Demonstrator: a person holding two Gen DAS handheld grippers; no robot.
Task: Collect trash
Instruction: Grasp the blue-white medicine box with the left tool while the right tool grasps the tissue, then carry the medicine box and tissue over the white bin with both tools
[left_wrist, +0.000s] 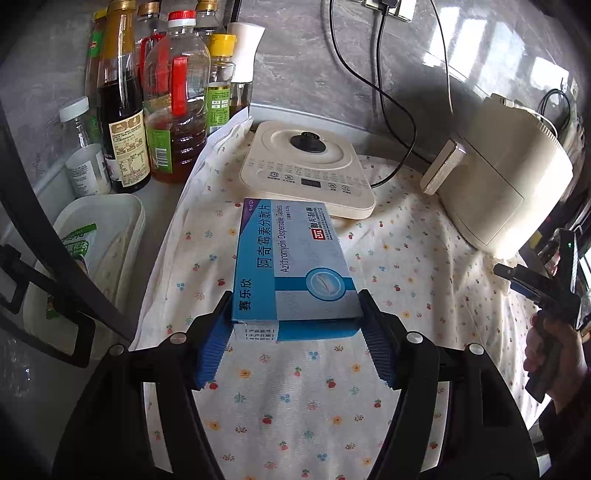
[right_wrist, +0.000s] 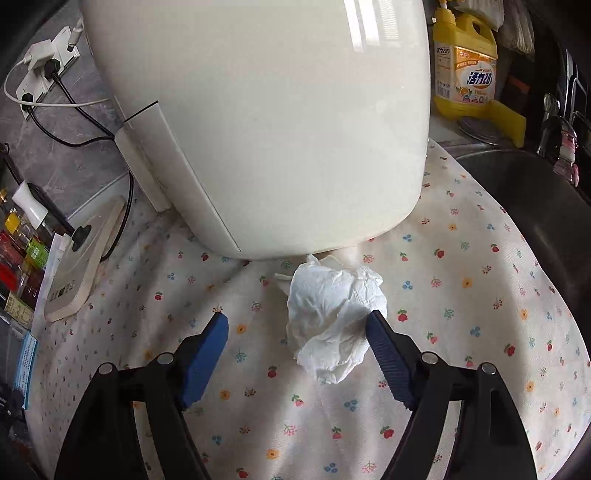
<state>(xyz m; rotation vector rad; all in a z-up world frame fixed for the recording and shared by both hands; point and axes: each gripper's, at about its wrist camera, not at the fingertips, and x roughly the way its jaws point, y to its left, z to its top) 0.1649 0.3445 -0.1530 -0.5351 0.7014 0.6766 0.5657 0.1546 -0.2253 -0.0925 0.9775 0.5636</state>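
My left gripper (left_wrist: 295, 314) is shut on a blue and white medicine box (left_wrist: 291, 258), gripping its near end between both blue pads, above the floral cloth (left_wrist: 295, 406). The box edge also shows at the far left of the right wrist view (right_wrist: 27, 354). My right gripper (right_wrist: 297, 325) is open over the cloth. A crumpled white tissue (right_wrist: 332, 317) lies between its fingers, against the right pad (right_wrist: 388, 350), with a gap to the left pad. The right gripper and the hand holding it show at the right edge of the left wrist view (left_wrist: 517, 275).
A cream air fryer (right_wrist: 277, 110) stands just behind the tissue. A cream kettle base (left_wrist: 306, 170) sits behind the box. Oil and sauce bottles (left_wrist: 166, 99) and a white bin (left_wrist: 99, 251) are at the left. A sink (right_wrist: 535, 206) and a yellow detergent bottle (right_wrist: 465, 59) are at the right.
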